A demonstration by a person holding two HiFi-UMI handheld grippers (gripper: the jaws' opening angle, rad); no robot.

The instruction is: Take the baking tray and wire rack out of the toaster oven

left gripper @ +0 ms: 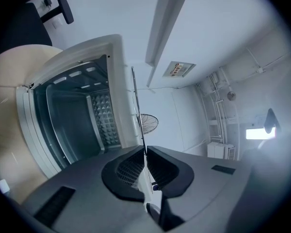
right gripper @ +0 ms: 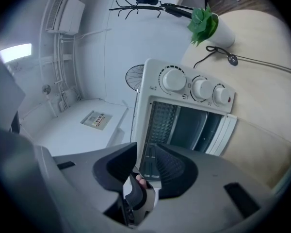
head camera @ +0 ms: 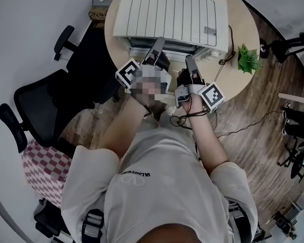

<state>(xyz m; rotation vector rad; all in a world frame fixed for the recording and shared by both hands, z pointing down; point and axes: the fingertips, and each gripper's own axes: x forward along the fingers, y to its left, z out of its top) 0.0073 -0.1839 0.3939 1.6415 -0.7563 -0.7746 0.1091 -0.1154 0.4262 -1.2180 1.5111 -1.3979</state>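
Overhead, the white toaster oven (head camera: pixel 172 14) reads as a boxy shell with a ribbed top, standing on a round, pale, smooth table (head camera: pixel 238 82). Its mouth is open toward the person. The cavity walls are dull grey metal, and one panel (left gripper: pixel 106 120) is embossed with a fine diamond pattern. Three round white knobs (right gripper: pixel 201 89) sit in a row beside the opening.

The left gripper (left gripper: pixel 144 147) has its dark, cross-hatched pads pinched almost together on a thin flat metal piece (left gripper: pixel 137 106). This piece is seen dead edge-on as a straight dark line, so whether it is the baking tray or the wire rack cannot be told. The line runs forward from the jaws and lies alongside the oven's outer white wall, not inside the cavity.

The right gripper (right gripper: pixel 145 144) stands wide apart with nothing between its pads; the open cavity and the embossed panel show through the gap. It sits near the oven's mouth and touches nothing that can be seen.

From the head view, both grippers are side by side, close before the oven's front.
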